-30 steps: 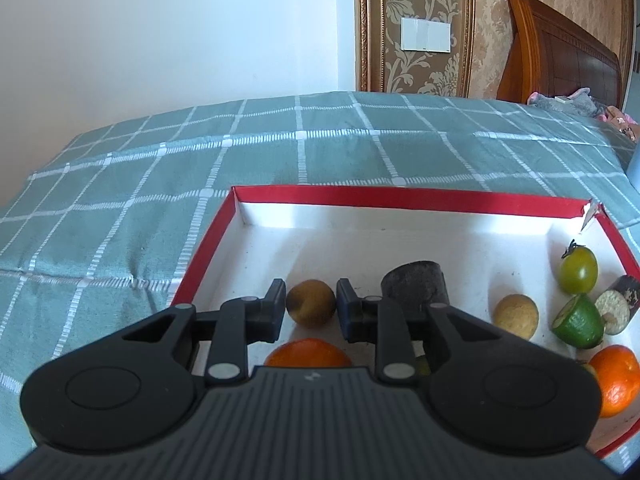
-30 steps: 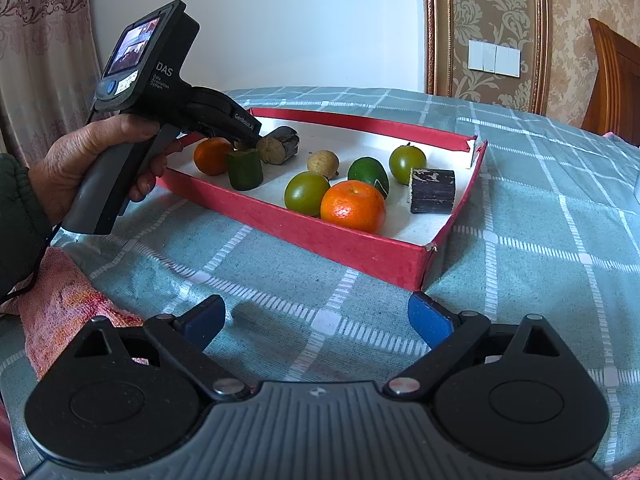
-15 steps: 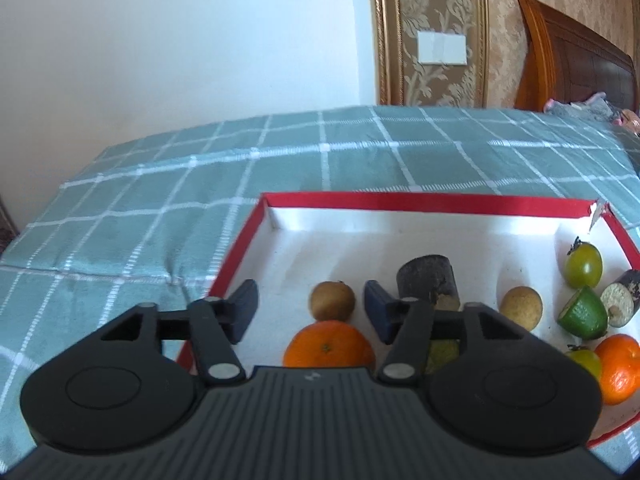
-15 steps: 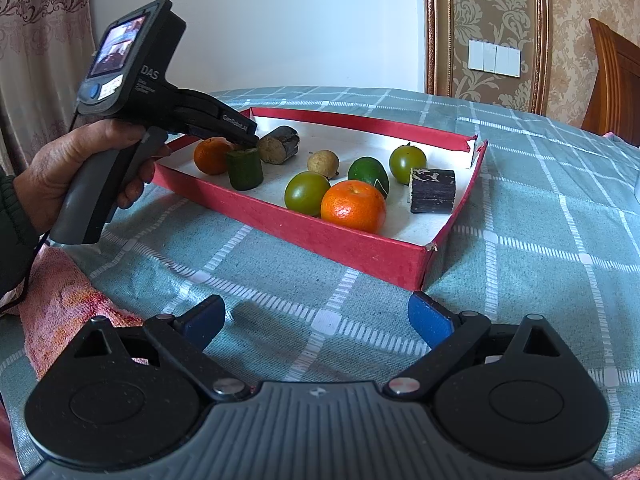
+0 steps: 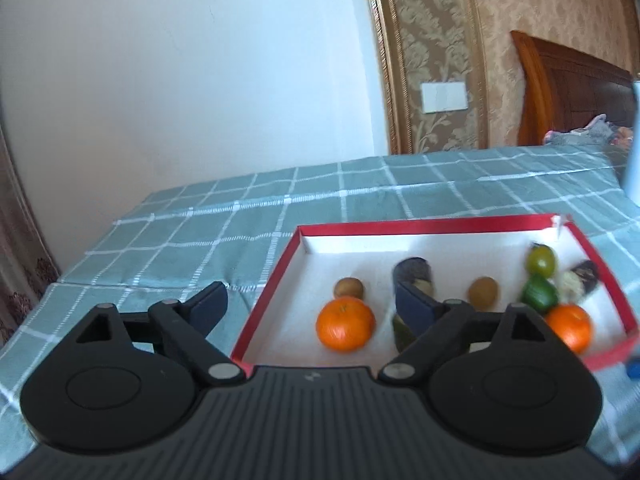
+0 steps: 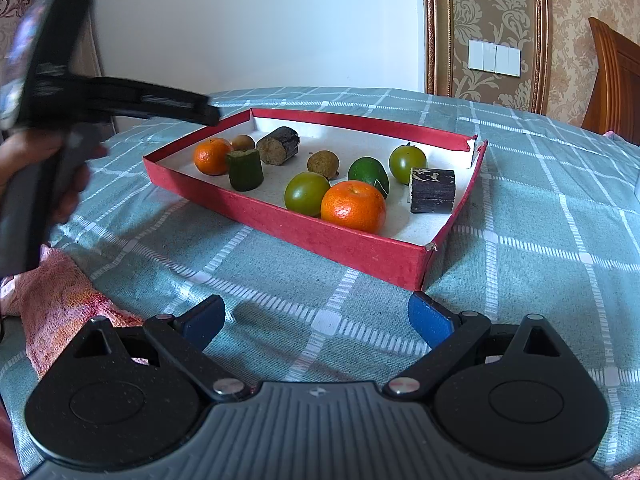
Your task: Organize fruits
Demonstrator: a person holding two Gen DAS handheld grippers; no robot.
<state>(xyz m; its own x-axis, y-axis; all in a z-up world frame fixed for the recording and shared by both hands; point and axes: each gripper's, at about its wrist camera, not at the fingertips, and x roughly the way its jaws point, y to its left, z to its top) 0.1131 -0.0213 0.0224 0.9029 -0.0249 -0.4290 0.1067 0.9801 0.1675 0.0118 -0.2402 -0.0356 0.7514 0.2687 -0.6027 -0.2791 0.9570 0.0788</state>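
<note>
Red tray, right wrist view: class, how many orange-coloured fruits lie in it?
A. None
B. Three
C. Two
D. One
C: in the red tray there are two, one orange near the front wall and another orange at the far left end; the remaining round fruits are green or brown.

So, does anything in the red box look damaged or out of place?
Yes. The red box has a torn far right corner: the wall is split and bent there. The fruits lie loose, not spilled.

Red tray (image 6: 332,236) holds fruits; right gripper (image 6: 316,316) fingers apart, empty.
</note>
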